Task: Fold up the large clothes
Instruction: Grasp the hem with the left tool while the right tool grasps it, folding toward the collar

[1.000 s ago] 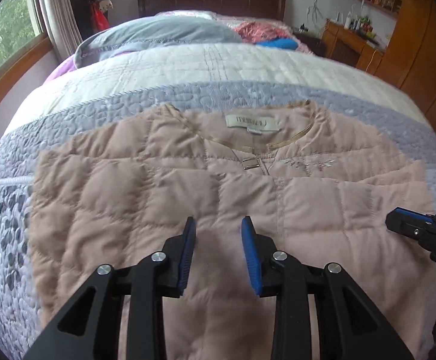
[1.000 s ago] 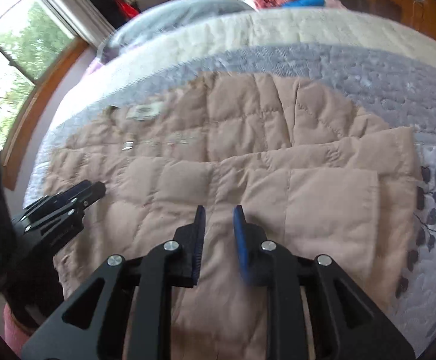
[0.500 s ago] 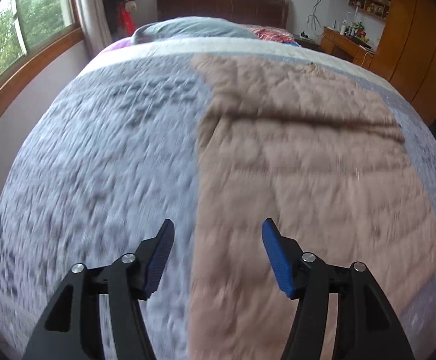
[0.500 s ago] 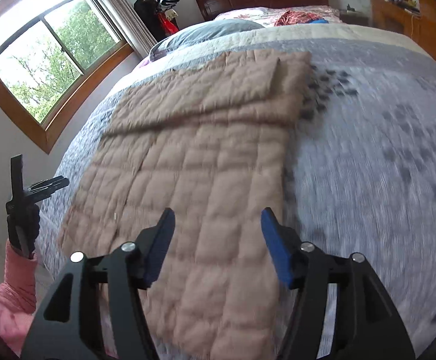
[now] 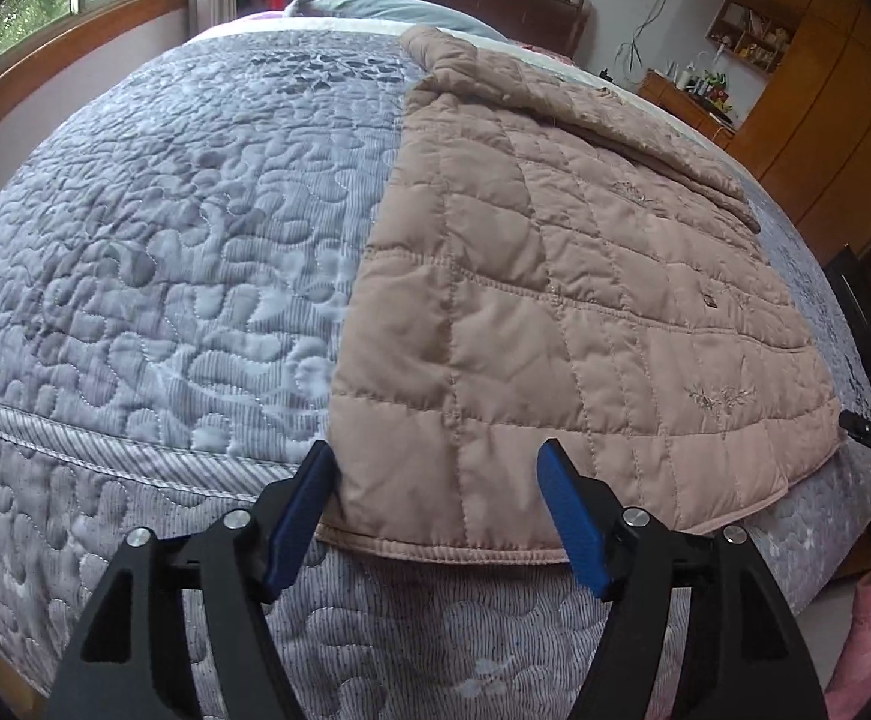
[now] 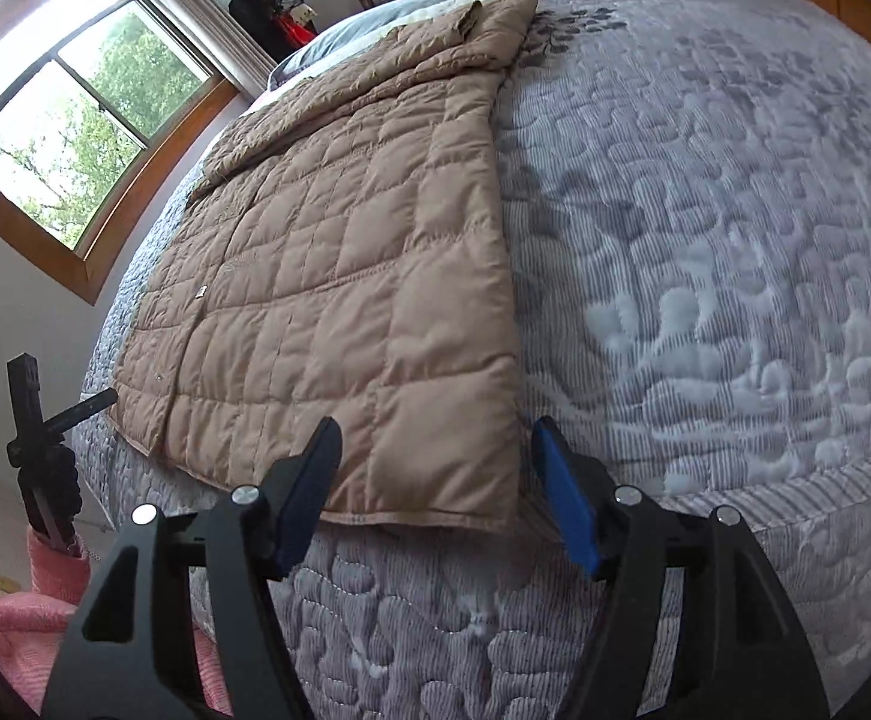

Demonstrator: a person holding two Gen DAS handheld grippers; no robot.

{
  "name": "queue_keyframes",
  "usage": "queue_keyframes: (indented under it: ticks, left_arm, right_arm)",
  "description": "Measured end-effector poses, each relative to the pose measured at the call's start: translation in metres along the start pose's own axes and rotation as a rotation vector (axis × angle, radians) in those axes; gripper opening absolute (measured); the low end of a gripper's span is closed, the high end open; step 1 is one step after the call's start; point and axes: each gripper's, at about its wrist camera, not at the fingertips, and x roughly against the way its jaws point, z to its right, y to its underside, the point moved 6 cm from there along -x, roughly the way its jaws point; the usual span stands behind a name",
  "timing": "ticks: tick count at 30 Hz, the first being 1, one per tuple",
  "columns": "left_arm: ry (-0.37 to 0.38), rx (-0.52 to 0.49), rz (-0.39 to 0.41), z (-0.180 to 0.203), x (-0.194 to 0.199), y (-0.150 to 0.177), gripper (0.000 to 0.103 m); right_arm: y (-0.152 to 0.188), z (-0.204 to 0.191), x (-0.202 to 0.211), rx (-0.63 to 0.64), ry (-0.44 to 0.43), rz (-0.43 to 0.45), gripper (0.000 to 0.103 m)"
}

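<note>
Now, left gripper (image 5: 438, 501) opening, right gripper (image 6: 435, 480) closing, both empty, we pinch the jacket's (image 5: 555, 300) near hem corners evenly.

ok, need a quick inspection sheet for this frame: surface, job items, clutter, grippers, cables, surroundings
Surface: grey quilted bedspread, smooth.
Job's things: tan quilted jacket lying flat, sleeve folded across its top.
Clutter: pillows and clothes at the headboard end.
Grippers: left gripper opening over the jacket's near-left hem corner; right gripper closing over the near-right corner; neither grips.
Cables: wires on the wall by the desk.
Surroundings: window, wooden wardrobe.
</note>
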Motion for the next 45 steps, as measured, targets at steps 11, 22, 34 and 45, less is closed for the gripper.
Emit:
queue_keyframes:
  ticks: [11, 22, 34, 45]
  left_arm:
    - [0.058, 0.078, 0.024, -0.004, 0.004, 0.003, 0.011]
    - [0.099, -0.026, 0.128, 0.025, 0.086, 0.033, 0.007]
    - [0.035, -0.003, -0.022, 0.005, 0.028, 0.082, 0.008]
    - [0.16, -0.023, 0.151, 0.027, 0.09, 0.012, 0.007]
  right_arm:
    - [0.005, -0.007, 0.003, -0.024, -0.04, 0.027, 0.012]
    - [0.03, -0.034, 0.084, 0.052, -0.043, 0.162, 0.009]
    - [0.075, 0.003, 0.033, -0.079, 0.042, 0.046, 0.009]
    - [0.021, -0.032, 0.091, -0.016, -0.077, 0.208, 0.008]
